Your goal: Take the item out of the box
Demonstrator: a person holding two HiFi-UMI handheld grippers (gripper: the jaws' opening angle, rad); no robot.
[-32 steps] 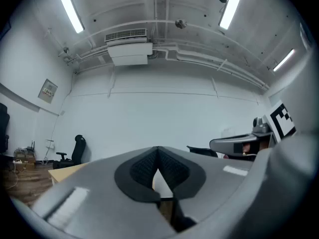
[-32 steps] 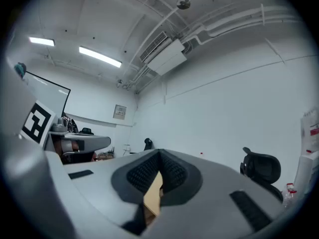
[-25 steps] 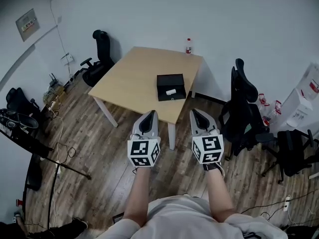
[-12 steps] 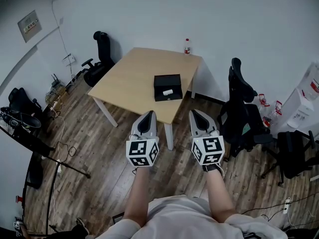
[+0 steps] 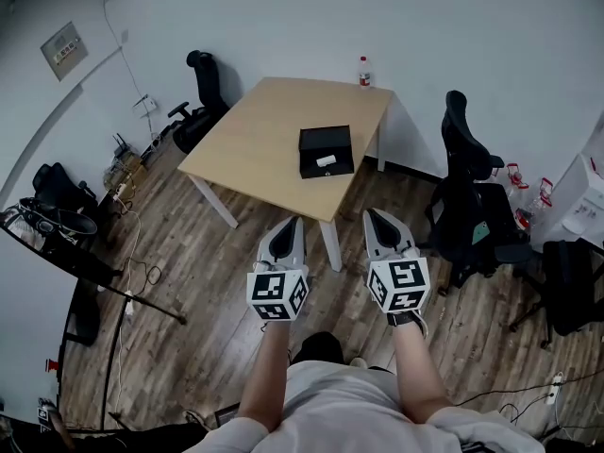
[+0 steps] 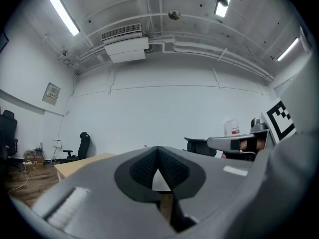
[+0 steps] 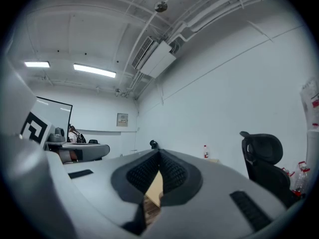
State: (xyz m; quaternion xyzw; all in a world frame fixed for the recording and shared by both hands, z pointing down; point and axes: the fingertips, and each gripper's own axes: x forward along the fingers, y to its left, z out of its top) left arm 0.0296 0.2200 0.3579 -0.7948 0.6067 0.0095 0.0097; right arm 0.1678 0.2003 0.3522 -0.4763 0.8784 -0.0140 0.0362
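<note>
An open black box (image 5: 326,151) lies on the light wooden table (image 5: 264,135), near its front right corner. A small white item (image 5: 327,160) rests inside the box. My left gripper (image 5: 286,226) and right gripper (image 5: 377,219) hang side by side over the wood floor, well short of the table. Both are shut with nothing between the jaws. In the left gripper view the closed jaws (image 6: 158,152) point toward the far wall, and the table edge (image 6: 79,162) shows at the left. The right gripper view shows closed jaws (image 7: 159,156) too.
A bottle (image 5: 364,72) stands at the table's far edge. Black office chairs stand at the left back (image 5: 203,83) and at the right (image 5: 467,192). Cables and gear (image 5: 66,225) lie along the left wall. White boxes (image 5: 590,192) stand at the far right.
The view has shifted a little: the table and box sit slightly higher and more to the right in the head view. Both grippers stay shut and empty.
</note>
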